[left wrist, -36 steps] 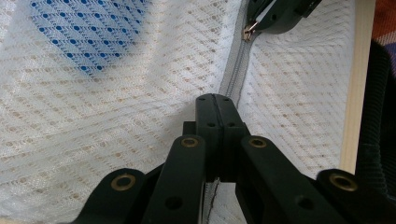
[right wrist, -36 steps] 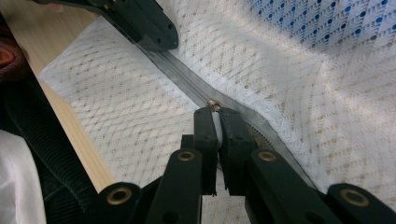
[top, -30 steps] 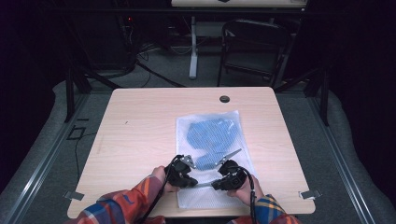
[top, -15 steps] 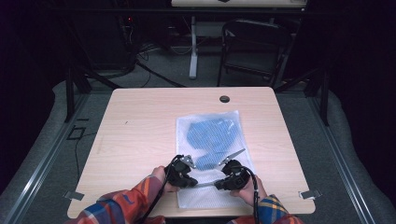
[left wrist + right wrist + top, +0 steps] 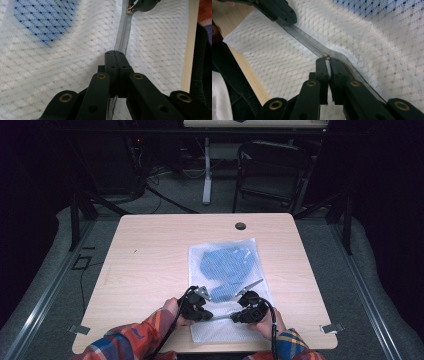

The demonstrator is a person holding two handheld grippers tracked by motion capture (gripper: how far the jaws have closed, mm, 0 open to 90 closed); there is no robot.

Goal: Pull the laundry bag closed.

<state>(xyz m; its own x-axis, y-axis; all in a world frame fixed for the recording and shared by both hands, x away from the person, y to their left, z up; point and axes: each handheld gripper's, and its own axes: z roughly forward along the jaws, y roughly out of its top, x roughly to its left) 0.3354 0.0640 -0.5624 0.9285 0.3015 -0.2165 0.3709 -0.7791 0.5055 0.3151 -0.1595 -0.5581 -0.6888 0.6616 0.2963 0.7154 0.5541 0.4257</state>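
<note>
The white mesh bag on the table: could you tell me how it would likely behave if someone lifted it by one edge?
The mesh bag would probably sag and fold, since its thin netting already wrinkles beside the zipper. It likely weighs little: it lies flat with soft-looking blue cloth inside. Pushed, it might bunch up rather than slide as one piece.

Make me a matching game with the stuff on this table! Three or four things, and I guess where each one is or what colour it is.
Things:
1. mesh bag
2. cloth inside the bag
3. left gripper
4. right gripper

Matches:
A. blue
B. shut on the zipper pull
C. white, lying flat on the table
D. shut on the zipper, away from the pull

Pairs: 1-C, 2-A, 3-D, 4-B
</note>
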